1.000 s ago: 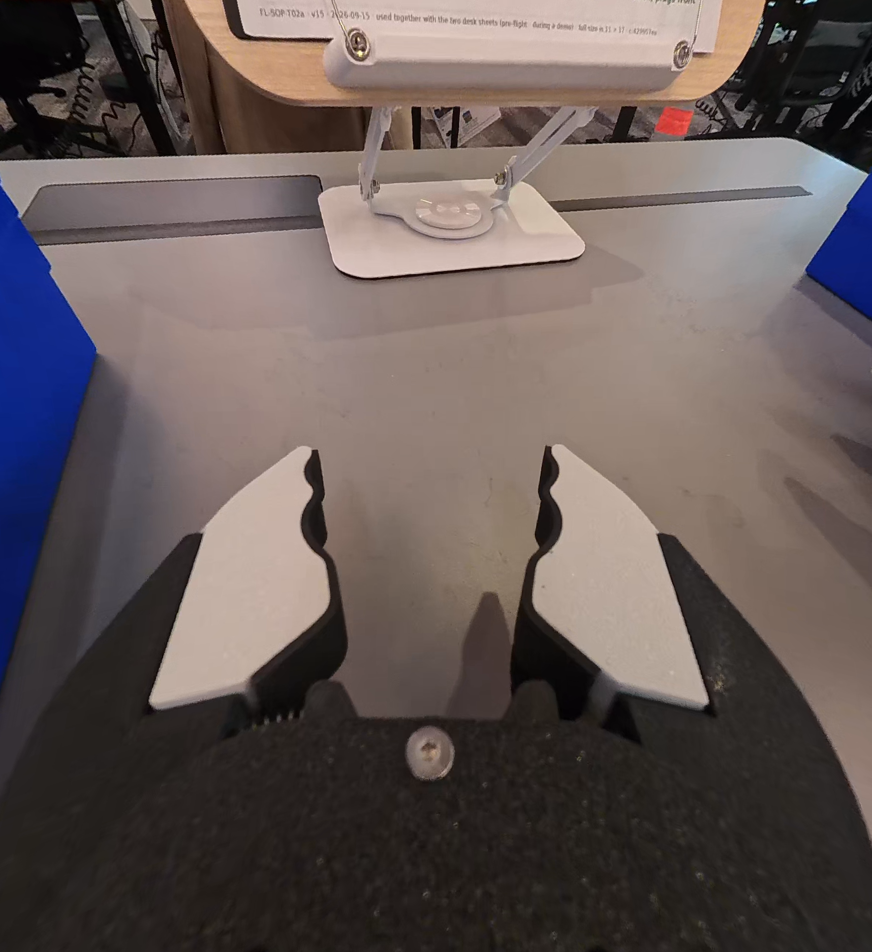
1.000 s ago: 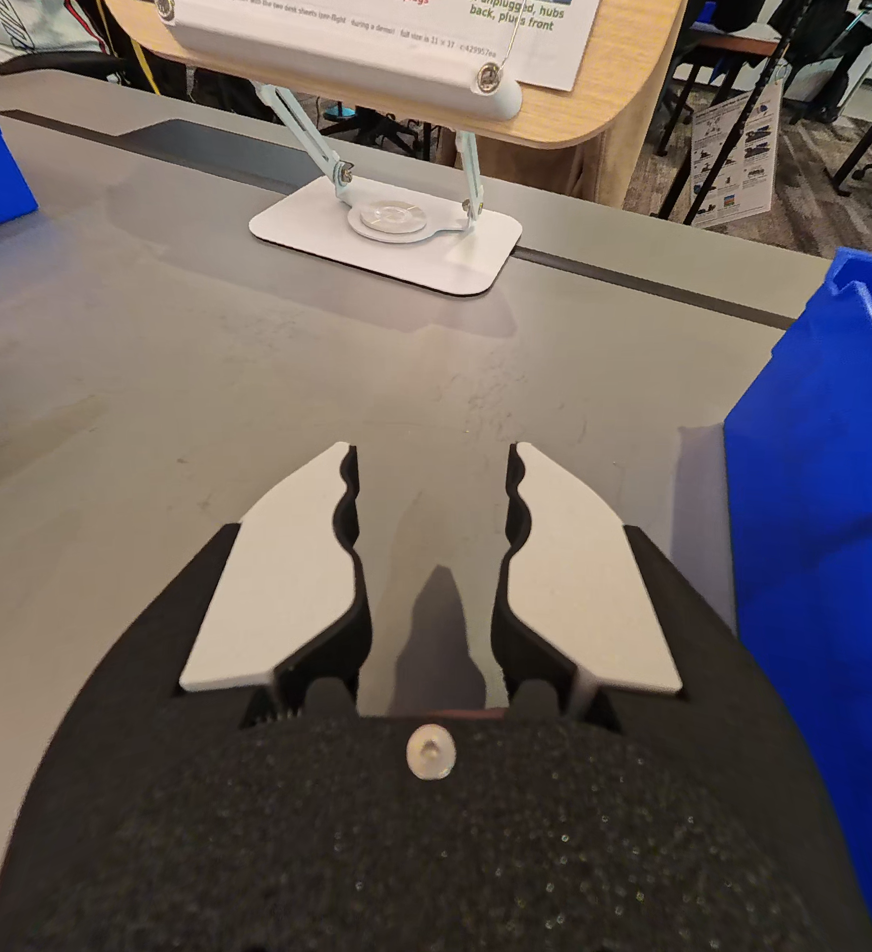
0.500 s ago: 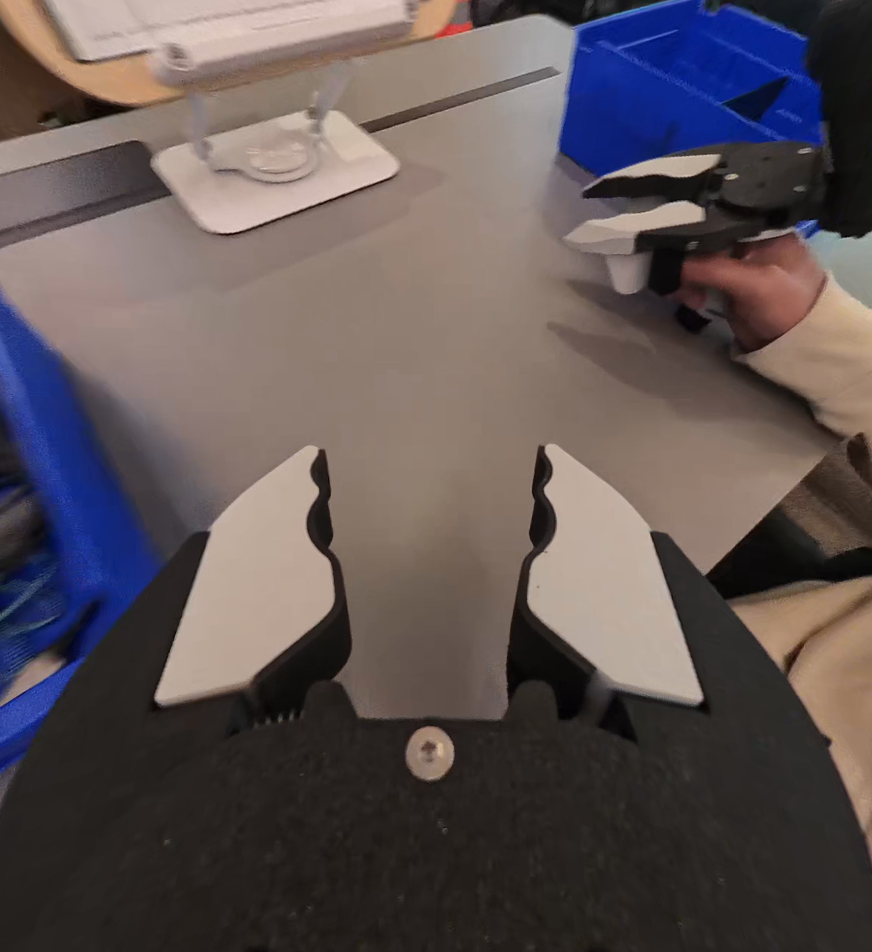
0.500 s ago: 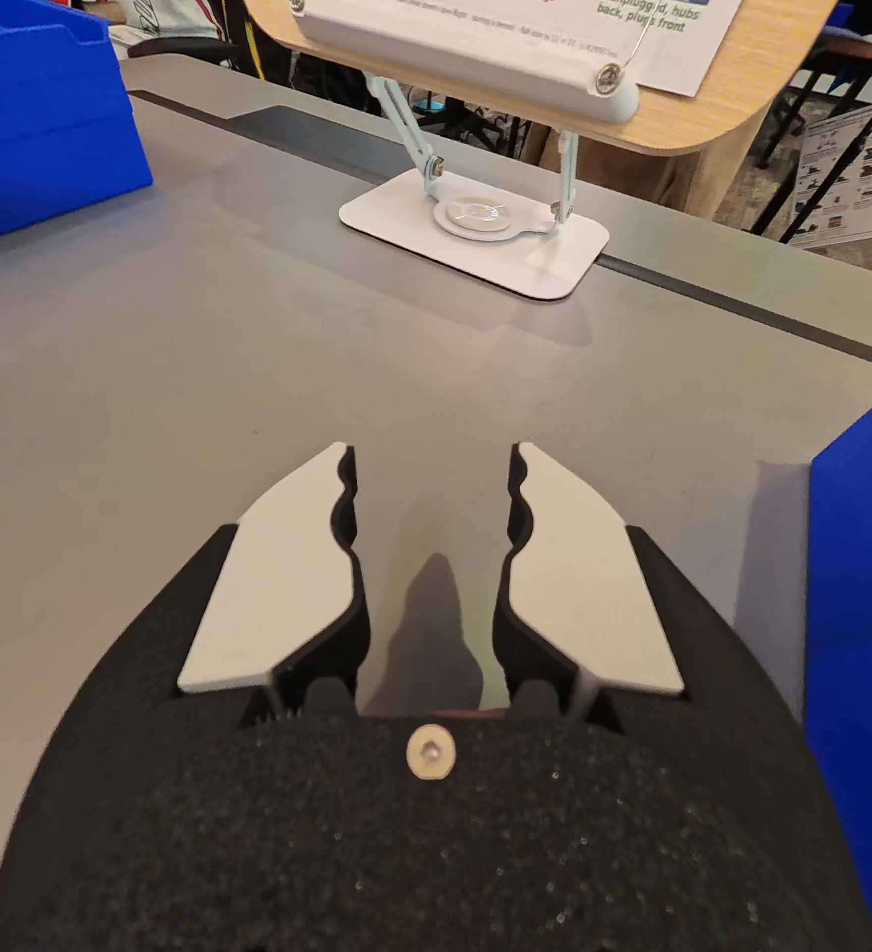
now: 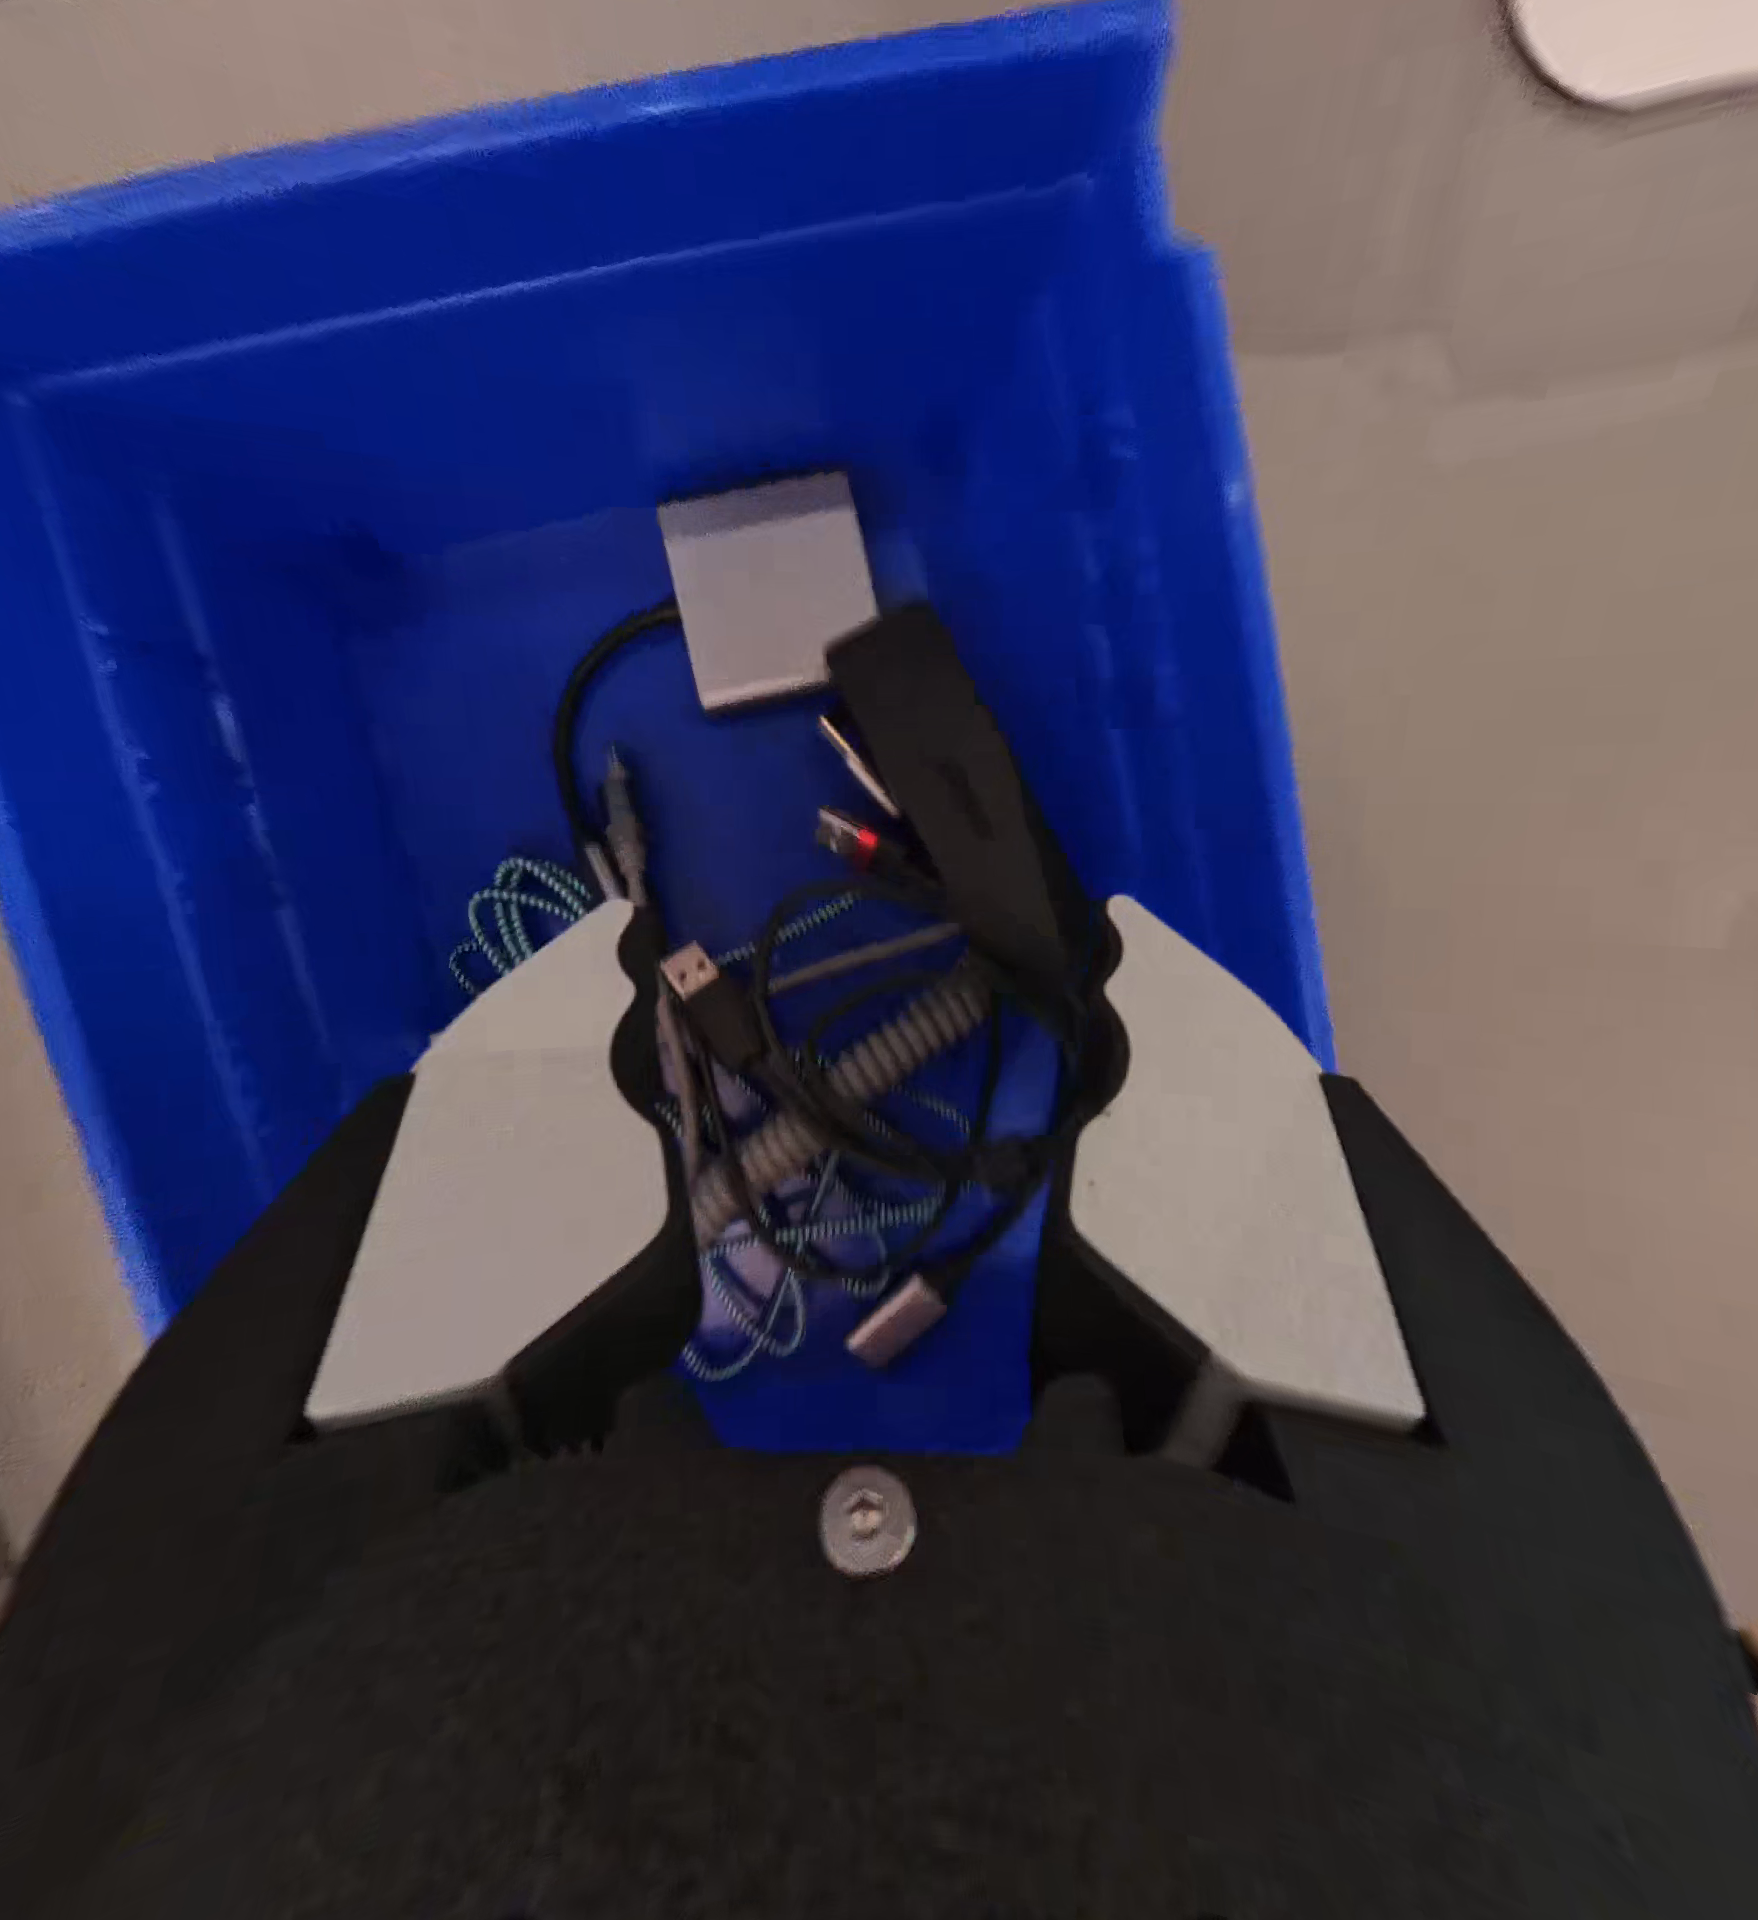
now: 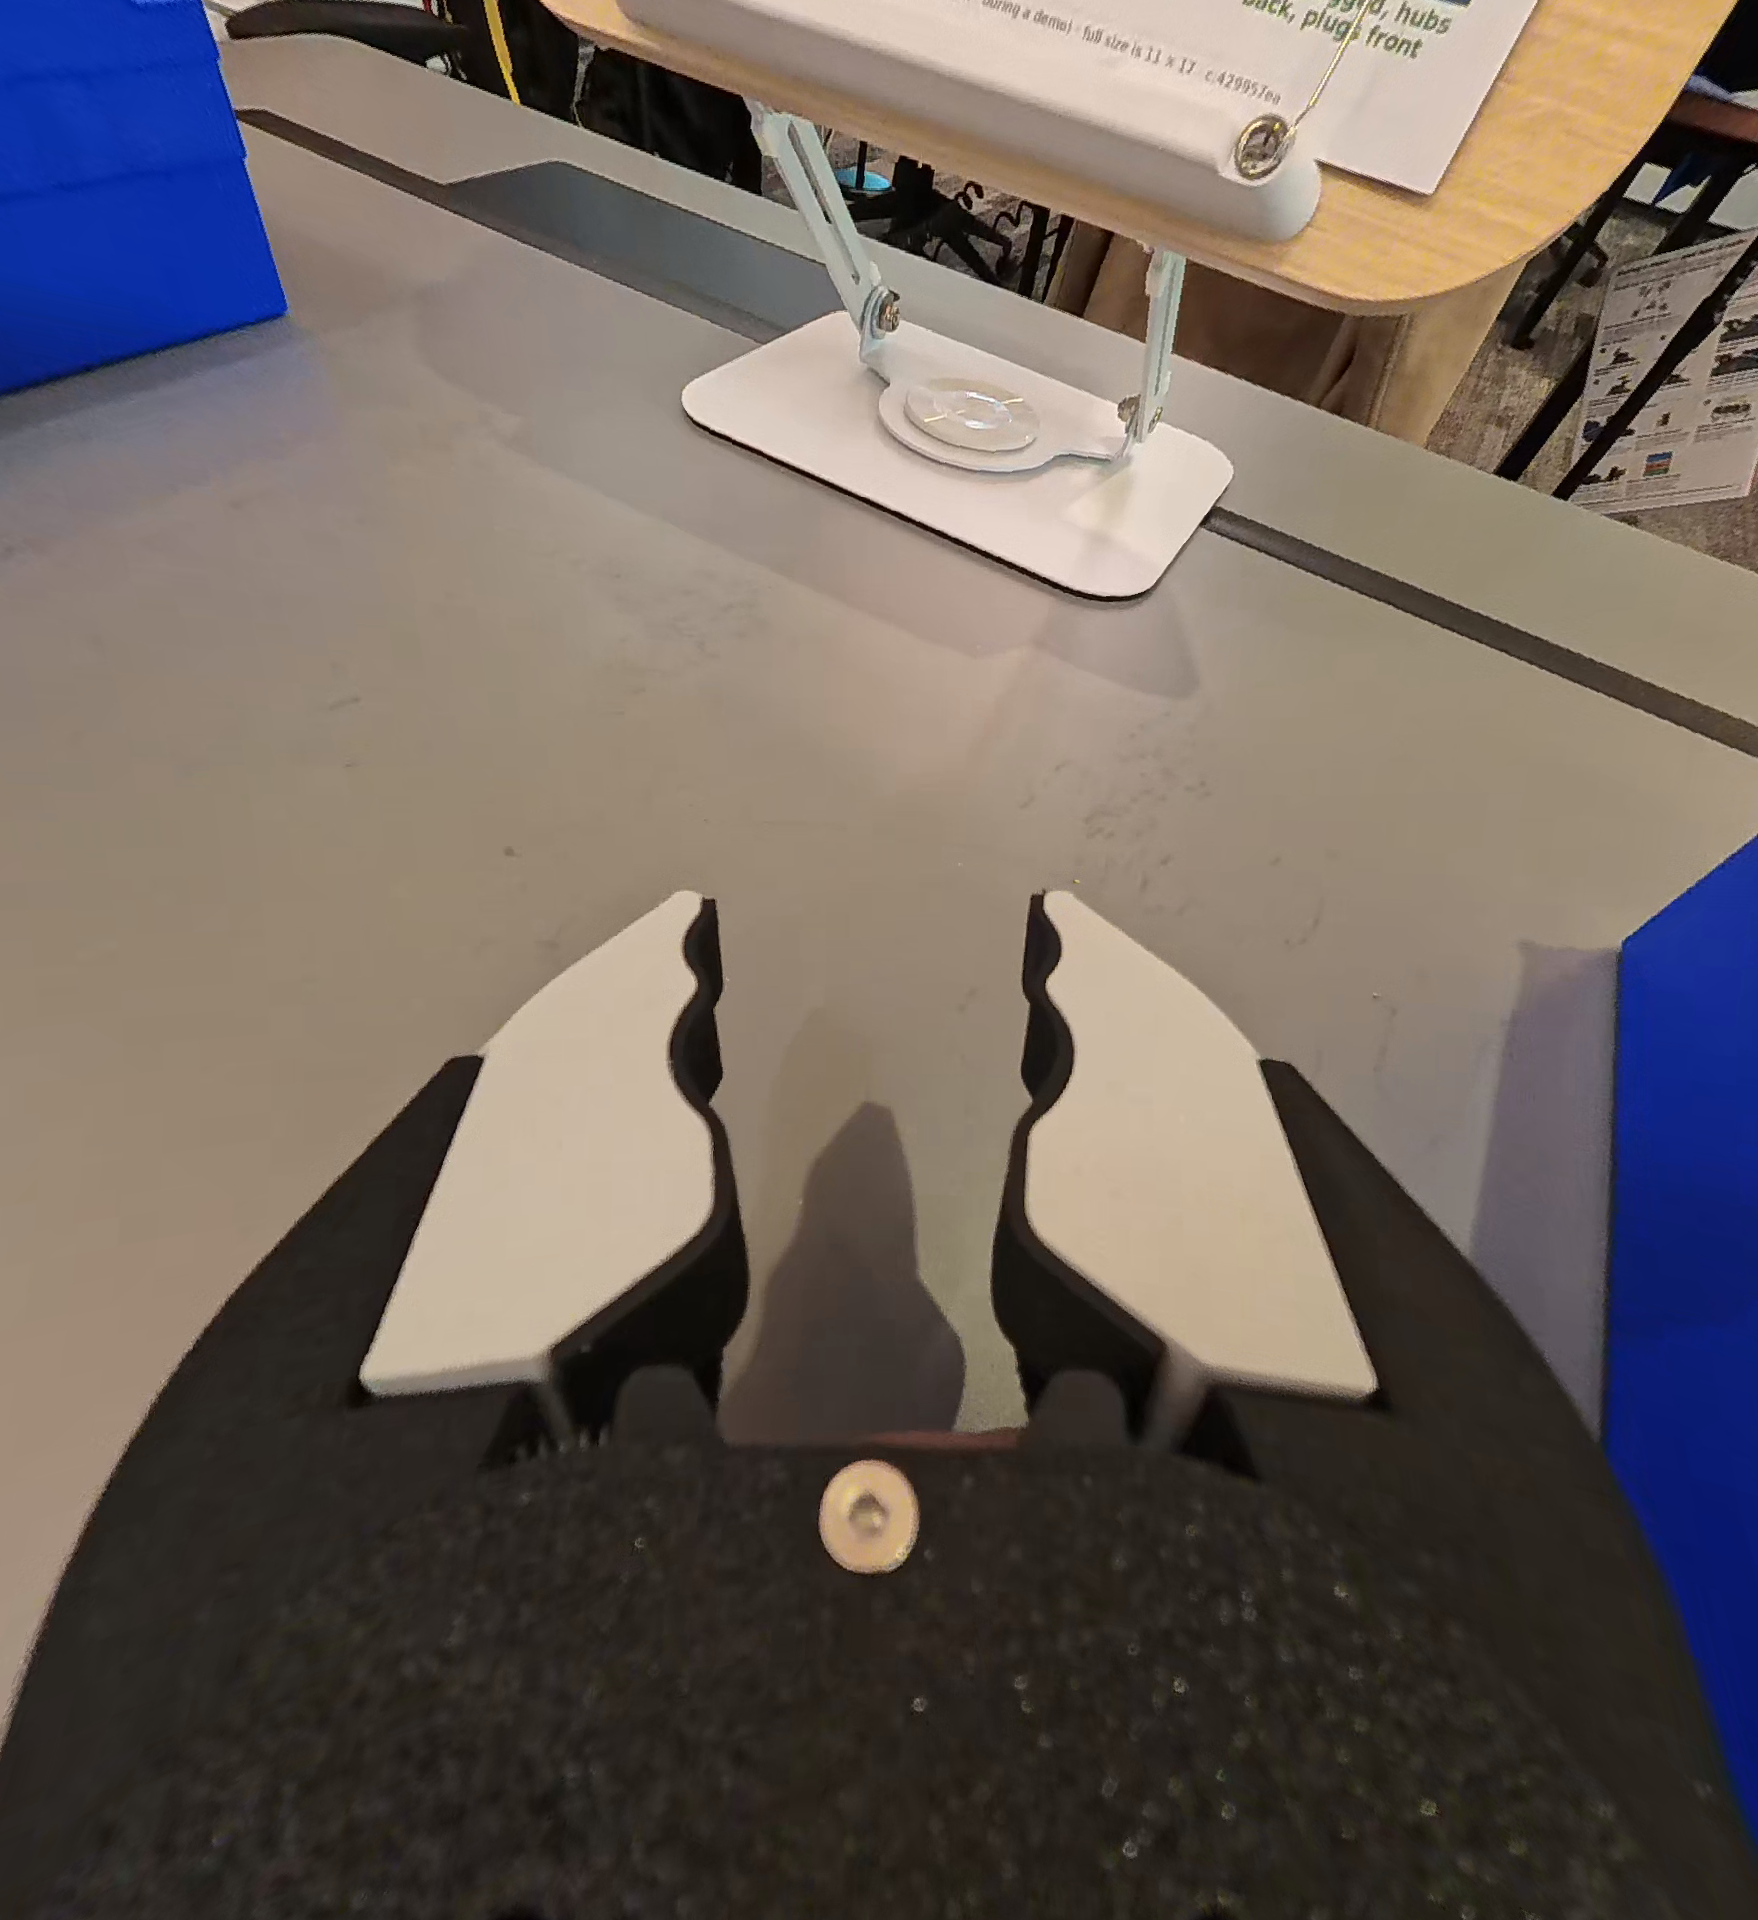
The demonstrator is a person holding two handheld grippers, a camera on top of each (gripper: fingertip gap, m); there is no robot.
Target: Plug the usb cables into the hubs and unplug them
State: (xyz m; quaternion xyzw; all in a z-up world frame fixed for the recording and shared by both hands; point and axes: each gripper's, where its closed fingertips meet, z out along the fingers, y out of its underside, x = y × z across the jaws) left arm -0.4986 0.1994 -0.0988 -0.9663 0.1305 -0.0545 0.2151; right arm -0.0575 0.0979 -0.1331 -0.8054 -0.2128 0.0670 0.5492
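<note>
Blue bin (image 5: 231, 436) under wide-open, empty left gripper (image 5: 870, 925); right gripper (image 6: 870, 914) likewise.

We see printed writing on a white sheet (image 6: 1394, 62) clipped to the wooden stand board (image 6: 1457, 239), and on an illustrated poster (image 6: 1696, 364) behind the table; the poster's print is too small to read.

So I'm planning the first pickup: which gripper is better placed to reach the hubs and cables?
Left. The open left gripper looks down into the blue plastic bin over the tangled cables; the open right gripper faces bare grey table.
</note>
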